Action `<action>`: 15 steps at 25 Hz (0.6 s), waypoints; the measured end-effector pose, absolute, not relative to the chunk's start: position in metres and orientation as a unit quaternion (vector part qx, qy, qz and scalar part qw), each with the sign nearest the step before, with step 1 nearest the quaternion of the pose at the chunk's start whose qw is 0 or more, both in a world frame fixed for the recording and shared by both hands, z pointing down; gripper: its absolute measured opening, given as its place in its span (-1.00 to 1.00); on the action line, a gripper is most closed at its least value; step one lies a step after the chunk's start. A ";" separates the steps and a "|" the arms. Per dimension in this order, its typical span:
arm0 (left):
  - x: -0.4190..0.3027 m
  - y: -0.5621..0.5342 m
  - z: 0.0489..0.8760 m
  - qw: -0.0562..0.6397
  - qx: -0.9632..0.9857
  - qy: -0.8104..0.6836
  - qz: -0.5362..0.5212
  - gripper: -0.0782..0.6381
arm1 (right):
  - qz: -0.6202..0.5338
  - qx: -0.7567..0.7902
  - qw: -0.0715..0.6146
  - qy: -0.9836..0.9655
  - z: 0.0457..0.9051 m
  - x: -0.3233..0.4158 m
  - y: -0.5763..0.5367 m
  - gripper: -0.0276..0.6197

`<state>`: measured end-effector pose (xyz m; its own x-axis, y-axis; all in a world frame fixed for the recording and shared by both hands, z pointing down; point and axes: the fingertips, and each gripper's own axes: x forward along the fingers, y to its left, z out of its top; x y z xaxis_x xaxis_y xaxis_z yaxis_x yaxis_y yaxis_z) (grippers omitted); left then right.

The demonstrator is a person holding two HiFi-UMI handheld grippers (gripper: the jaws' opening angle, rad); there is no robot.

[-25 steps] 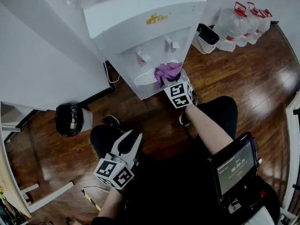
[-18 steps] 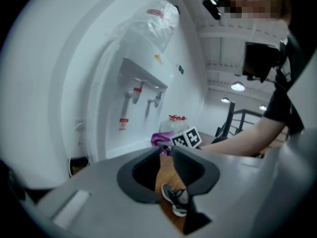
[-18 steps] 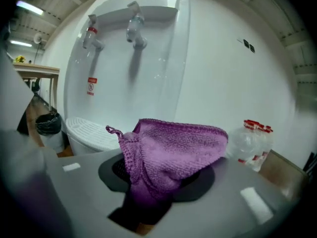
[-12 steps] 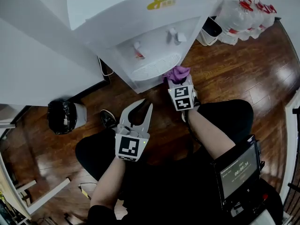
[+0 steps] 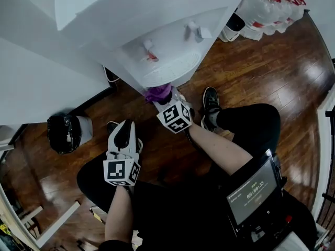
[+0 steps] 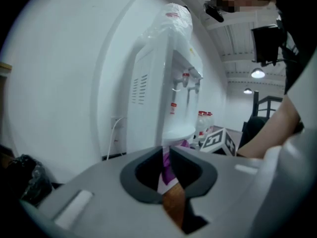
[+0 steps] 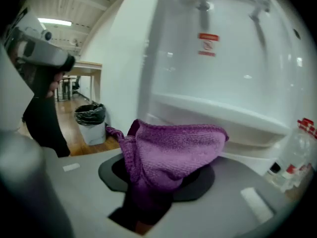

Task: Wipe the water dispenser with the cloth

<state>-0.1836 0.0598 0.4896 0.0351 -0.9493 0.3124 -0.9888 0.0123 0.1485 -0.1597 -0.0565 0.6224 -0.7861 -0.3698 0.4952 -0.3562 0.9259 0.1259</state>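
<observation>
One tall white plastic water dispenser (image 5: pixel 157 30) takes up the upper part of the head view, standing on a dark brown wooden floor (image 5: pixel 251 72) against a white wall. Its two taps sit in a recess above a round white slotted drip tray (image 5: pixel 167 75).

A small black-bagged waste bin (image 5: pixel 65 132) stands well apart to the left, and a cluster of clear water bottles with red caps (image 5: pixel 267 14) is beside the dispenser on the right.

The right gripper (image 5: pixel 162 98) has its jaws closed on a bunched purple knitted cloth (image 5: pixel 157 92). The wad sits at the dispenser's front, just under the drip tray. Whether it presses on the panel cannot be told.

The left gripper (image 5: pixel 125 127) hangs lower and to the left, near the person's knee, well apart from the dispenser. Its jaws are drawn together with nothing between them.

Judging by this, the wiping is in its working stage, with the cloth in hand at the lower front. No surface looks visibly wet or streaked, so what is already clean cannot be read. The tap recess, the sides and the top probably remain to be done.
</observation>
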 end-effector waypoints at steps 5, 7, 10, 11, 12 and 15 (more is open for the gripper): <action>-0.142 0.030 0.468 0.134 0.744 -0.654 0.039 -0.64 | -0.015 0.287 0.305 -0.908 0.637 -0.071 -0.142 -0.37; -0.124 0.018 0.468 0.126 0.761 -0.635 0.038 -0.64 | 0.000 0.327 0.317 -0.890 0.643 -0.034 -0.174 -0.37; -0.103 0.009 0.474 0.107 0.782 -0.611 0.060 -0.64 | 0.010 0.384 0.339 -0.859 0.651 0.003 -0.209 -0.37; -0.098 0.008 0.476 0.104 0.786 -0.605 0.067 -0.64 | 0.019 0.410 0.344 -0.845 0.656 0.013 -0.216 -0.37; -0.094 0.009 0.478 0.103 0.789 -0.601 0.074 -0.64 | 0.033 0.433 0.347 -0.831 0.662 0.020 -0.222 -0.37; -0.089 0.009 0.485 0.105 0.791 -0.596 0.087 -0.64 | 0.056 0.453 0.354 -0.816 0.678 0.011 -0.217 -0.37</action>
<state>-0.0887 0.0089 0.4849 0.2741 -0.9249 0.2635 -0.9616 -0.2674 0.0618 0.0114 -0.2169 0.6776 -0.3387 -0.6993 0.6295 -0.7790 0.5837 0.2293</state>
